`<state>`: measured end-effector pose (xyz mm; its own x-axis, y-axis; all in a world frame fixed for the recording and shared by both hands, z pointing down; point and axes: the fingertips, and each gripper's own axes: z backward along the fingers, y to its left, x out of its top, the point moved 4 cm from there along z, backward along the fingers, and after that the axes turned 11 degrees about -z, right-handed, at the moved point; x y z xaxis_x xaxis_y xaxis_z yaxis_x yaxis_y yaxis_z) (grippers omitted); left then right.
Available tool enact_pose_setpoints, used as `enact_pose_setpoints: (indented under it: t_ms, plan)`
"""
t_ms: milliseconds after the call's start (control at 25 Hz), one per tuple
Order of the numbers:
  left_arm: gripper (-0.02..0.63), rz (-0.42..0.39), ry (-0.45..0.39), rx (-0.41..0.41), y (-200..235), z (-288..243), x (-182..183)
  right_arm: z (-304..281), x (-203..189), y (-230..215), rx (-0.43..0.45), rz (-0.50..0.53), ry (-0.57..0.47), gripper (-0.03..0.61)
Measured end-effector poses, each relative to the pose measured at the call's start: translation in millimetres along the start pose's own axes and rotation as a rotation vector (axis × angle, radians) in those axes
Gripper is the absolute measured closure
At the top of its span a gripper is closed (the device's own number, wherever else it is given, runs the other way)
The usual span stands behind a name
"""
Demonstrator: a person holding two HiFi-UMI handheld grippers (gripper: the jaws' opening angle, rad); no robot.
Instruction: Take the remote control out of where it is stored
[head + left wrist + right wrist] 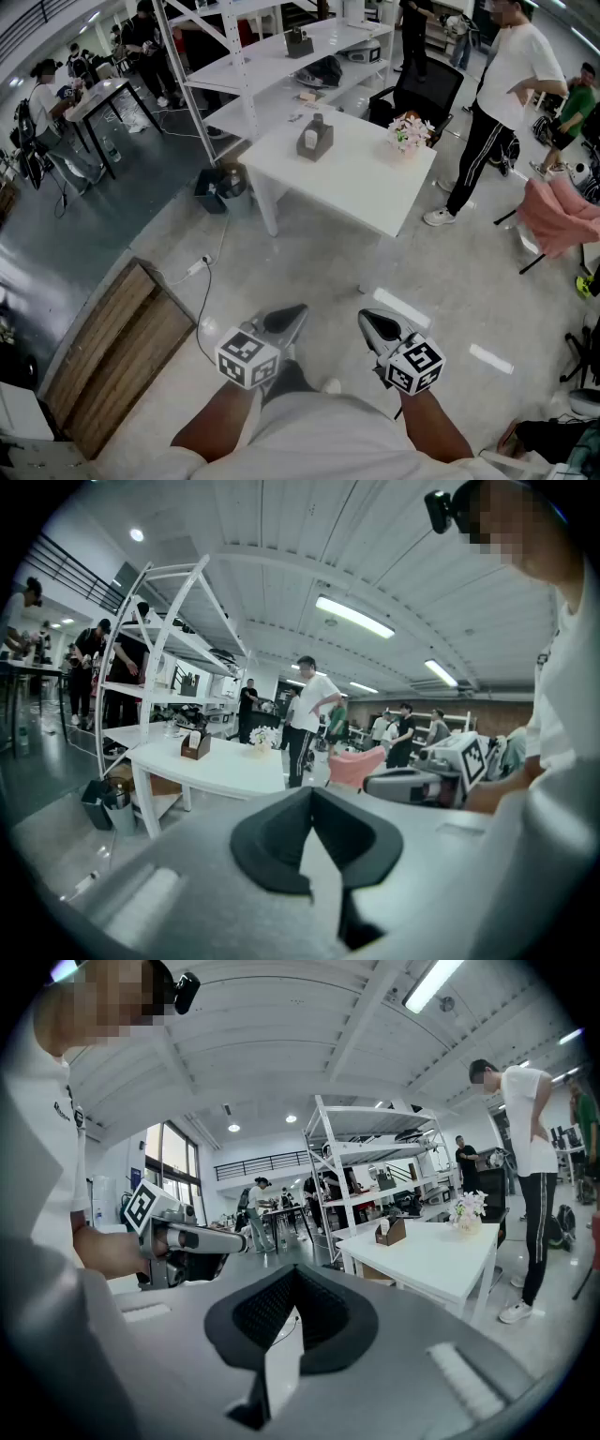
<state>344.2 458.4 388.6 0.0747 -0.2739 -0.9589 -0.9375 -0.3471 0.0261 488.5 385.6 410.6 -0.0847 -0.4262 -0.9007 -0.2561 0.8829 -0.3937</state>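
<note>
Approach is the step in hand, since both tools hang close to the person's body, well apart from the white table (pixel 356 187). The left gripper (pixel 298 311) has its jaws pressed together on nothing, so it needs to open before it can steady anything. Farther back, near the table's far edge, stands a brown holder (pixel 314 143) with a dark upright piece in it, which I judge to be the remote control (pixel 317 123); it is too small to be sure. The right gripper (pixel 366 319) is likewise clenched and empty. To do this well, step up to the table, part the right jaws, come down over the dark piece and lift straight up, keeping clear of the flowers (pixel 409 131) just to the right.
</note>
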Motion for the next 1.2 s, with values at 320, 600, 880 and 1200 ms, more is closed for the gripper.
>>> enact_pose_setpoints:
  t_ms: [320, 600, 880, 1200]
  plan:
    - [0.612, 0.0, -0.004, -0.008, -3.4, -0.7, 1.3, 4.5, 0.0, 3.9, -0.001, 0.005, 0.0, 0.574]
    - [0.612, -0.007, -0.003, -0.014, -4.2, 0.0, 1.0, 4.5, -2.1, 4.0, -0.006, -0.012, -0.008, 0.574]
    - [0.612, 0.009, 0.0, -0.021, -2.9, 3.2, -6.3, -0.4, -5.5, 10.6, -0.01, 0.0, -0.022, 0.571]
    - [0.612, 0.018, 0.013, -0.015, 5.0, 6.1, -13.0, -13.6, -9.5, 15.5, 0.023, -0.014, 0.011, 0.572]
